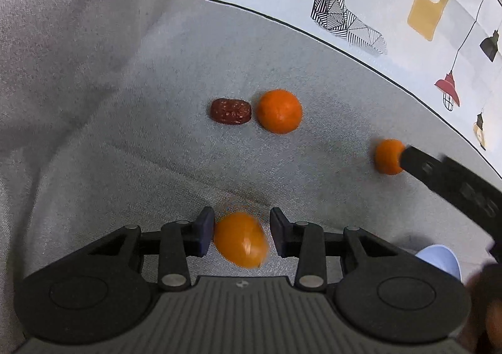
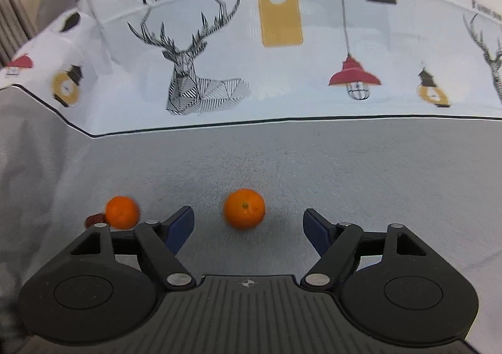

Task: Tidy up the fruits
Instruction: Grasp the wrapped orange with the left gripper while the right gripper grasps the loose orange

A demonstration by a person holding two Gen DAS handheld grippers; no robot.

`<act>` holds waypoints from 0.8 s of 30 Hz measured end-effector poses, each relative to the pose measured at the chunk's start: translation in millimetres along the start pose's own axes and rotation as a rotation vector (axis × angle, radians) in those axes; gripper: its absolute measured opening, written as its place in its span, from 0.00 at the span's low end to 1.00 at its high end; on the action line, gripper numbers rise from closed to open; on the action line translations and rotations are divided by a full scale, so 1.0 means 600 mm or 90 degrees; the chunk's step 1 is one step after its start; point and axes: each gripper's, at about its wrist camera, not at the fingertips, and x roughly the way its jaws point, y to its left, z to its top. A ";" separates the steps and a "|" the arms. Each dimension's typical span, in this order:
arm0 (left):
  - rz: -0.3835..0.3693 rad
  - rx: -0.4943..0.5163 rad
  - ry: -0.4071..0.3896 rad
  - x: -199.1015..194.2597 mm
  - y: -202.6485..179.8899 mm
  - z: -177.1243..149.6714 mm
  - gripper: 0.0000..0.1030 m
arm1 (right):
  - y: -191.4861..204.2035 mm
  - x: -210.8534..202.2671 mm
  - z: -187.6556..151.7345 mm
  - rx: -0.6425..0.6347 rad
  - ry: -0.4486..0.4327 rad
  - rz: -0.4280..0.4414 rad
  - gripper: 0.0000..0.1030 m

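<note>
Left gripper (image 1: 241, 213): closed on an oval orange fruit (image 1: 241, 241), which sits between the pads. The left pad is seen touching it. The edge at the right pad is blurred, so the grip is judged as made but cannot be fully confirmed.

Ahead of the left gripper's tips, a dark red date (image 1: 231, 111) is seen lying on the grey cloth (image 1: 125, 134). A round orange (image 1: 279, 111) lies just beside it on the right, touching or nearly so. Further right, a smaller orange (image 1: 388, 156) is found at the tip of one finger of the right gripper (image 2: 247, 214).

Right gripper: jaws are spread wide and nothing is held. The smaller orange lies just beyond the fingertips, centred between them and not touched by the pads in the wrist view. The round orange and the date are seen off to the left of its left finger.

A pale blue thing (image 1: 439, 260) is partly seen at the right of the left gripper. What it is cannot be told.

Progress: judged early. One fruit is gripped, one is lined up, and two are untouched. No sorted group or container is clearly shown.
</note>
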 end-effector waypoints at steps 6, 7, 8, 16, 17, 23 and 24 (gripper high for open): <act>0.009 0.008 -0.003 0.004 -0.006 -0.002 0.41 | -0.001 0.062 0.011 -0.018 0.021 -0.019 0.75; 0.011 0.010 -0.004 0.007 -0.007 0.000 0.41 | -0.001 0.069 0.011 -0.020 0.025 -0.020 0.73; 0.012 0.012 -0.004 0.007 -0.008 0.001 0.41 | -0.001 0.074 0.010 -0.024 0.028 -0.022 0.72; 0.019 0.021 -0.007 0.010 -0.016 0.001 0.40 | 0.002 0.083 0.004 -0.048 0.042 0.001 0.36; 0.019 0.021 -0.010 0.009 -0.015 0.001 0.38 | 0.003 0.076 0.005 -0.047 0.036 0.009 0.36; 0.013 0.037 -0.042 -0.008 -0.017 -0.002 0.31 | -0.001 -0.003 0.014 -0.055 -0.036 0.041 0.35; 0.017 0.044 -0.047 -0.010 -0.018 -0.004 0.31 | -0.005 -0.021 0.016 -0.057 -0.047 0.040 0.35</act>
